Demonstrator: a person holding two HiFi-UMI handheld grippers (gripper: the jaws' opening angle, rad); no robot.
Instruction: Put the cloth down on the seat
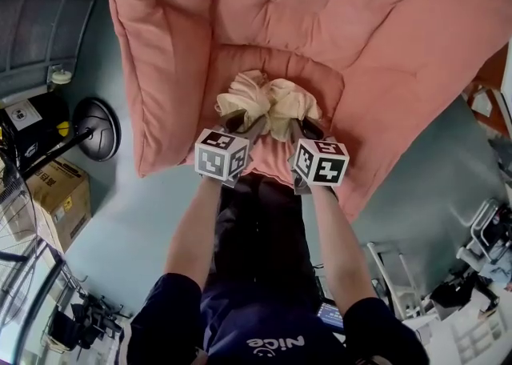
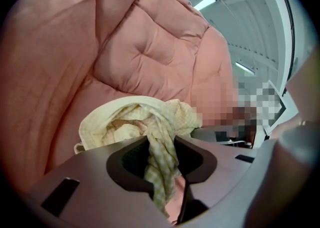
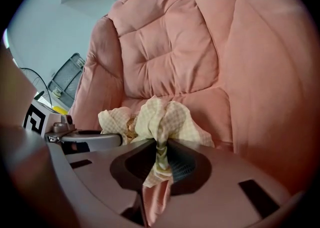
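A cream, yellow-checked cloth [image 1: 268, 103] is bunched up over the seat cushion [image 1: 264, 63] of a big pink padded chair [image 1: 280, 3]. My left gripper [image 1: 240, 126] holds its left end and my right gripper [image 1: 300, 130] its right end, side by side at the cushion's front. In the left gripper view the left gripper [image 2: 162, 157] pinches a twisted strand of the cloth [image 2: 125, 122]. In the right gripper view the right gripper [image 3: 161, 159] is shut tight on another strand, with the cloth [image 3: 160, 114] puffed out beyond the jaws. The cloth's underside is hidden.
The chair's thick arms [image 1: 156, 75] rise on both sides of the cushion. On the grey floor [image 1: 136, 227] to the left stand a cardboard box [image 1: 60, 195] and a black round stand base [image 1: 94, 127]. Metal frames [image 1: 488, 235] are at the right. The person's legs [image 1: 260, 227] are below the grippers.
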